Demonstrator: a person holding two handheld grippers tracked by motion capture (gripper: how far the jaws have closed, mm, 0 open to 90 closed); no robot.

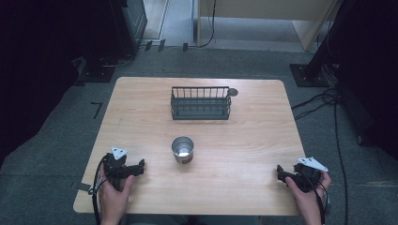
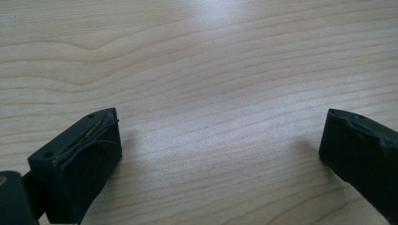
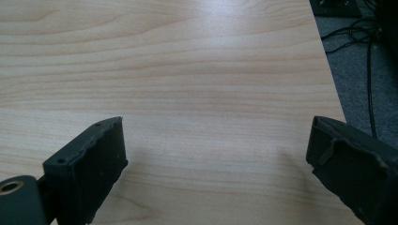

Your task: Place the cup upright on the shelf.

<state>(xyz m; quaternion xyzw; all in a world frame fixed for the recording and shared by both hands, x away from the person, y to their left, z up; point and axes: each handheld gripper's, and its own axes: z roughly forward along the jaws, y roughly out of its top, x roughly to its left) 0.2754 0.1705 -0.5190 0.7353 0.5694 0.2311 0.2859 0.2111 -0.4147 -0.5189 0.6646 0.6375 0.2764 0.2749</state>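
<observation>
A shiny metal cup (image 1: pixel 182 149) stands upright near the middle of the wooden table (image 1: pixel 244 140). Behind it a dark wire basket (image 1: pixel 200 103) rests toward the far edge. My left gripper (image 1: pixel 139 166) lies low at the front left, held in a hand, to the left of the cup and apart from it. In the left gripper view its jaws stand wide apart over bare wood, so the left gripper (image 2: pixel 220 140) is open. My right gripper (image 1: pixel 280 172) sits at the front right corner. That right gripper (image 3: pixel 218 145) is open too, with nothing between the jaws.
A small dark round disc (image 1: pixel 233 92) lies by the basket's right end. The table's right edge (image 3: pixel 328 70) runs close to the right gripper, with grey carpet and cables (image 3: pixel 371 42) beyond. Dark stands and cables (image 1: pixel 324 98) surround the table.
</observation>
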